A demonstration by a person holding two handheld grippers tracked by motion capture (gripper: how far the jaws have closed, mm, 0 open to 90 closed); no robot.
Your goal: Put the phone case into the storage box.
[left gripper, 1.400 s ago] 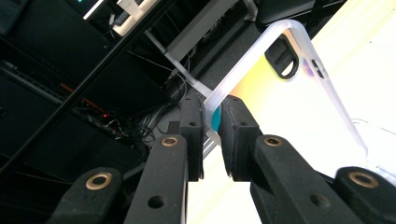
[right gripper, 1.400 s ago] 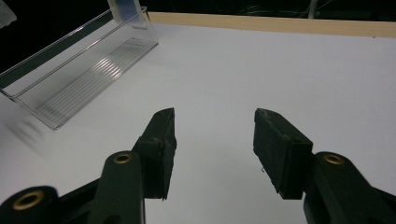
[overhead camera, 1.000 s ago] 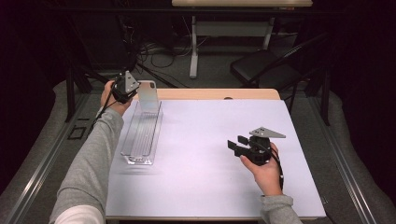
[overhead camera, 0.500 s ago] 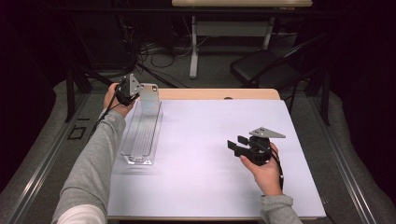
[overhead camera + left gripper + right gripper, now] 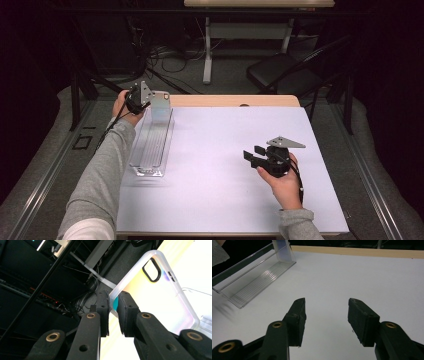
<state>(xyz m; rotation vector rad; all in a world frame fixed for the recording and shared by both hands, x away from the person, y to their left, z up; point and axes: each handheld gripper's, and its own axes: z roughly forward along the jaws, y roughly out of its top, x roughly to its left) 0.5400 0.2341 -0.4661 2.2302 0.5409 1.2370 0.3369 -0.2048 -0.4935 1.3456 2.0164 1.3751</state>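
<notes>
A clear phone case (image 5: 160, 106) with a frosted rim and a black camera cut-out stands upright at the far end of a long clear plastic tray (image 5: 152, 145) on the left of the table. My left gripper (image 5: 141, 100) is shut on the case's edge. In the left gripper view its pads pinch the rim of the phone case (image 5: 160, 297) at the left gripper (image 5: 113, 296), with the tray (image 5: 205, 322) below. My right gripper (image 5: 252, 154) hovers over the white surface at the right, open and holding nothing. The right gripper (image 5: 327, 307) looks toward the tray (image 5: 254, 280) and the case (image 5: 282, 250).
A white sheet (image 5: 225, 165) covers the table, with a wooden strip (image 5: 235, 100) along the back edge. Beyond the table are a dark chair (image 5: 285, 72), a desk leg and cables on the floor.
</notes>
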